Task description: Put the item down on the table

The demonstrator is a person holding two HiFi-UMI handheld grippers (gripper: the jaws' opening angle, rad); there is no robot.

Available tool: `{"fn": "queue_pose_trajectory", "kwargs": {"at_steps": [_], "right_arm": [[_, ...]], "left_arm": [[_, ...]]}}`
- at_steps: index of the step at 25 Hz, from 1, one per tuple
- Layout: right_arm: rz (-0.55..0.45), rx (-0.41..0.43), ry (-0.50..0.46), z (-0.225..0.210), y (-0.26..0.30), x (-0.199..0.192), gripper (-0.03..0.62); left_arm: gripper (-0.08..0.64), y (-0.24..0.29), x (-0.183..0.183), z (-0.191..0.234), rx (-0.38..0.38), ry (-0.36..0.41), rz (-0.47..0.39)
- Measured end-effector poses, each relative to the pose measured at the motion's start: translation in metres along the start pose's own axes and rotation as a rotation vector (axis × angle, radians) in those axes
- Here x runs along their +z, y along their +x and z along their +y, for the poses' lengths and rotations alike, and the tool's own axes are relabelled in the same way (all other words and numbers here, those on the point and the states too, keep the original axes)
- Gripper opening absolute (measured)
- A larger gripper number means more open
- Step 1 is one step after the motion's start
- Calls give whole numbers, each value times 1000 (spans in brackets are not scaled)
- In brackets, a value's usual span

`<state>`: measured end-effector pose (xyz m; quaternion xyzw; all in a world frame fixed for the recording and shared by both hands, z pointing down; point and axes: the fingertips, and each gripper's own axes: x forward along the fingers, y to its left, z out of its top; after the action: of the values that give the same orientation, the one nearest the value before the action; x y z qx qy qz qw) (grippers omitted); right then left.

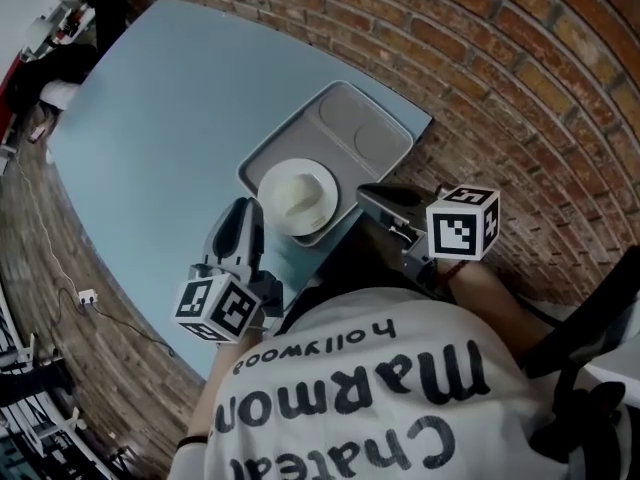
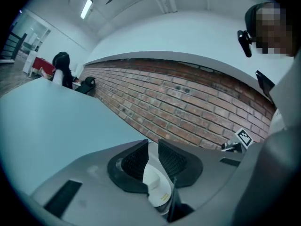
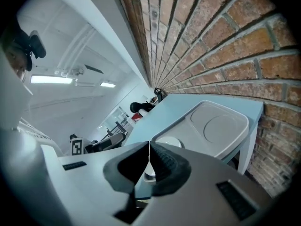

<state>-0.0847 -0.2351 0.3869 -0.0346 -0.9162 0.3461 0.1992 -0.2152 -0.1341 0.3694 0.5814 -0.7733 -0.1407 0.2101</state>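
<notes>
Near the person's shirt (image 1: 350, 398), left tool (image 1: 245, 208) points forward, jaws parted; right tool (image 1: 366, 194) is closed.

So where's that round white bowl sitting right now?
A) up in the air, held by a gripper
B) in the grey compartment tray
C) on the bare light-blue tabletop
B: in the head view the round white bowl rests inside the grey compartment tray, in the section nearest the person.
</notes>
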Motion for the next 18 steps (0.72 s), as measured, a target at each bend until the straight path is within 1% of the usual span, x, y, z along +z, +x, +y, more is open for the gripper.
{"fn": "queue_pose_trajectory", "kwargs": {"at_steps": [2,4,7,9,15,18], "right_arm": [[0,-12,-33,4,3,1,11],[6,-25,-73,10,5,0,10],[33,-53,-173,17,7,-1,9],[45,-68,-216,20,9,-1,9],[42,-87,-201,19,8,-3,9],[34,-94,-193,16,5,-1,9]], "left_arm": [[67,-4,4,-8,-34,44,3],[68,-8,6,-11,-45,76,10],[68,-14,9,-9,-46,83,11],[67,-14,10,-6,-43,77,11],[68,-14,10,-1,-39,76,20],[67,-9,9,-3,-50,79,27]]}}
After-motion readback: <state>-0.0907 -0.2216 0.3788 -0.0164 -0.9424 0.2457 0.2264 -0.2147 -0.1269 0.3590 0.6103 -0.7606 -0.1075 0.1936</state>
